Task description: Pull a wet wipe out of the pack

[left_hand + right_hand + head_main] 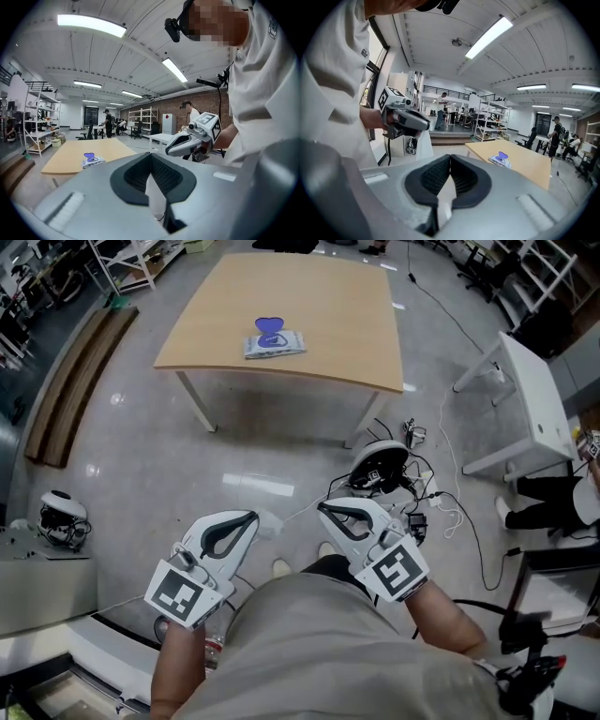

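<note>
From the head view, the wet wipe pack [274, 341] lies flat near the front of the wooden counter [328, 324], well apart from the person, with open floor between them. The left tool [251, 518] and right tool [324, 510] are held low near the body, both pointing toward the counter. The step in hand looks like the approach, so nothing can be gripped yet.

In the left gripper view, the left tool [151, 154] has its 2 jaws pressed together with nothing between them. The pack [93, 160], purple flap on top, sits far ahead on the counter [65, 161]. The right tool [169, 150] is just beside it.

In the right gripper view, the right tool [450, 157] is likewise closed and empty, and the pack [500, 160] is off to its right.

To do this well, I'd get close first and then open the jaws. 1 tool should pin the pack down while the other pinches the wipe at the flap and draws it straight up. I can't tell from here whether a wipe sticks out.
</note>
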A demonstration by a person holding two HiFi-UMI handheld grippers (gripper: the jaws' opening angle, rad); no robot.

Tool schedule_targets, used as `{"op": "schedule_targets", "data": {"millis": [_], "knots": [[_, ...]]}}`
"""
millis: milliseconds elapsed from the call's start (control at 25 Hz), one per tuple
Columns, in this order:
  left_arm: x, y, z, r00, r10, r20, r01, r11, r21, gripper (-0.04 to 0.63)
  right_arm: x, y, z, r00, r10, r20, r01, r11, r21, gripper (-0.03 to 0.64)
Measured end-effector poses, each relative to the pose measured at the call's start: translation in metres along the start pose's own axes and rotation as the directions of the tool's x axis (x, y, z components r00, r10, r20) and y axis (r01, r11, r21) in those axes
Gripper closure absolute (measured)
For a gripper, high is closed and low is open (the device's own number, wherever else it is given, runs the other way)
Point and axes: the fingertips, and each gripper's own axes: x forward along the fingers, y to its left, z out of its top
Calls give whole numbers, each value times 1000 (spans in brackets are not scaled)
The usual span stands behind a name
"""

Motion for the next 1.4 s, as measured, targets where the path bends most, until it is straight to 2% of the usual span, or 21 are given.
{"op": "schedule_targets", "data": {"millis": [440, 840, 1040, 1400], "knots": [[3, -5, -11, 1000, -9, 4, 9, 1000, -24, 588, -2, 4, -6, 1000, 9, -25, -9, 1000, -6, 614], [11, -17, -21, 999, -52, 0, 52, 998, -28, 588, -11, 12, -17, 999, -4, -40, 4, 1000, 1, 614], [21, -12, -22, 998, -59, -17, 59, 998, -37, 588, -6, 3, -17, 999, 5, -39, -6, 1000, -3, 614], [32, -9, -15, 998, -61, 20, 62, 998, -26, 588, -12, -8, -22, 999, -6, -48, 5, 1000, -23, 614]]}}
